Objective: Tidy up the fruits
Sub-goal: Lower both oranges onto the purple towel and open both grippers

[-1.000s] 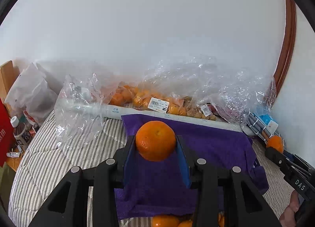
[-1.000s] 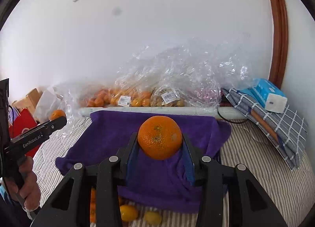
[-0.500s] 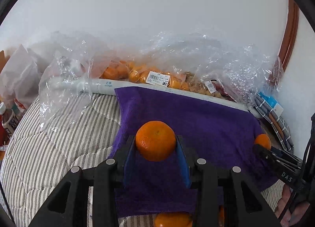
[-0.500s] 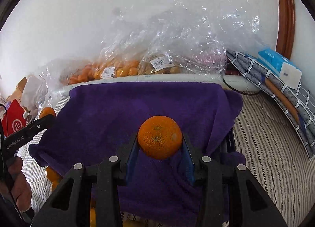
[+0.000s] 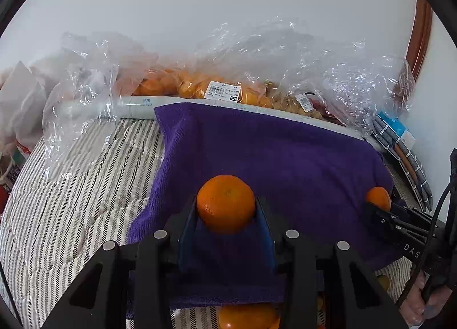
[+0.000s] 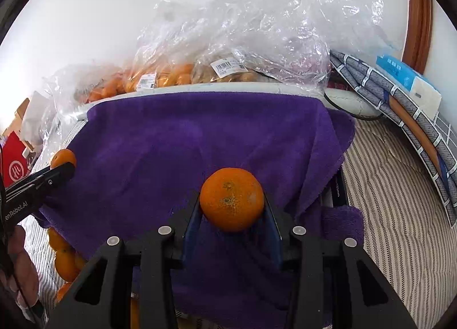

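Note:
My left gripper [image 5: 226, 212] is shut on an orange mandarin [image 5: 225, 203] and holds it above a purple towel [image 5: 257, 157]. My right gripper [image 6: 232, 209] is shut on another orange mandarin [image 6: 231, 199] over the same towel [image 6: 185, 143]. Each gripper shows in the other's view with its fruit: the right one [image 5: 378, 200] at the towel's right edge, the left one [image 6: 63, 162] at its left edge. Loose mandarins [image 6: 64, 260] lie below the towel's near edge, partly hidden.
Clear plastic bags of mandarins [image 5: 200, 86] and other fruit lie along the wall behind a white rim [image 5: 134, 106]. A striped quilt [image 5: 71, 200] covers the surface. Checked cloth [image 6: 400, 106] and a blue-white box [image 6: 408, 80] lie at the right. A red box [image 6: 14, 163] stands at the left.
Both grippers have moved forward and tilted down over the purple towel, each still holding its mandarin. The towel and bags now appear closer and larger.

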